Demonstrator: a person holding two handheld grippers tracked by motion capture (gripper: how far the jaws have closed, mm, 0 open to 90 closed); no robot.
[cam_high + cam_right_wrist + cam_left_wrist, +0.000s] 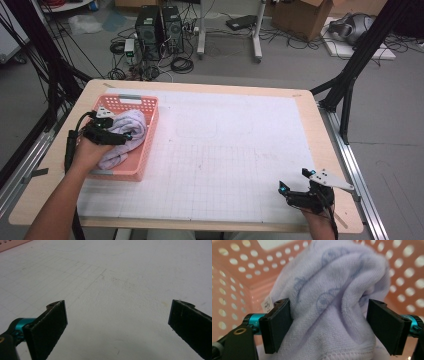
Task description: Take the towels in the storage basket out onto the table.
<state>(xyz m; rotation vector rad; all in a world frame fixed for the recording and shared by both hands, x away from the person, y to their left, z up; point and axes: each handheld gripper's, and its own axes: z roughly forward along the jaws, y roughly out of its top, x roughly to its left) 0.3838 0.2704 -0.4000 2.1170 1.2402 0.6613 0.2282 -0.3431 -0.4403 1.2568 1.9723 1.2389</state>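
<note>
1. The left gripper [116, 134] is reaching into the pink basket [150, 131], its jaws spread on either side of a bunched lavender towel [329, 302]; the near jaw is touching the cloth, the far one is sitting just beside a fold, not yet clenched.
2. The towel is lying between those jaws, heaped inside the basket against its perforated walls.
3. The right gripper [117, 322] is waiting well apart over the white gridded tabletop [120, 277], its jaws released and holding nothing.
4. Judging by this, the work is only beginning: the grasp is lining up, while closing, lifting the towel out and setting it down are all remaining.
</note>
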